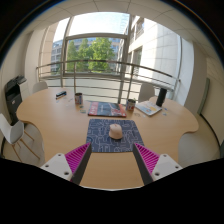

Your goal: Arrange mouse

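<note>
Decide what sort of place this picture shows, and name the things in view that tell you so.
Probably an office or meeting room: a large wooden table holds a mouse on a mouse mat, chairs stand round it, and tall windows face buildings. The gripper is open, short of the mouse.

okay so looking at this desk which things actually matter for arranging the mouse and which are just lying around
For the job:
mouse
mat under it
gripper, fingers open, short of the mouse

Just lying about:
book
cup
laptop
chair
</note>
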{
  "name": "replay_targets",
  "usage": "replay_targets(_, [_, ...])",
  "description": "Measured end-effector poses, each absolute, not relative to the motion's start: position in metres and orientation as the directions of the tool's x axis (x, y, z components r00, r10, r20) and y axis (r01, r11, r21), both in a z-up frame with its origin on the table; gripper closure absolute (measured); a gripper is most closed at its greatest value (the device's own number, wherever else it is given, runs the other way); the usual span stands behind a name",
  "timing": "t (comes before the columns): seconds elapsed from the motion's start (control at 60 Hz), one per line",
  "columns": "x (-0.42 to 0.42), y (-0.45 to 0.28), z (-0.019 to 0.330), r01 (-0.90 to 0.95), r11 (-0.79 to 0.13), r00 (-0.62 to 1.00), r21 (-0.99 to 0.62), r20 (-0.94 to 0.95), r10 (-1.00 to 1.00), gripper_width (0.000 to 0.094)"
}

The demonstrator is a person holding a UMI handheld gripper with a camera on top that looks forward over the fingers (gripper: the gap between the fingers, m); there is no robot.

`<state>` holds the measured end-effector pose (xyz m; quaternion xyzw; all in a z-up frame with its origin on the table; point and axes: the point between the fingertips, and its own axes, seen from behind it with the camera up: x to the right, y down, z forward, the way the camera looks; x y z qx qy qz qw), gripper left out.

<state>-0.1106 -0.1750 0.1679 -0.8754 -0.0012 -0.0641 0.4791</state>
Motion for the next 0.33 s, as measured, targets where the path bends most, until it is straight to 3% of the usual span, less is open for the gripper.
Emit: replay_targets(0.333, [-0.121, -0.218, 0.186, 0.074, -0.53, 0.99, -0.845, 0.127, -0.065, 0.0091])
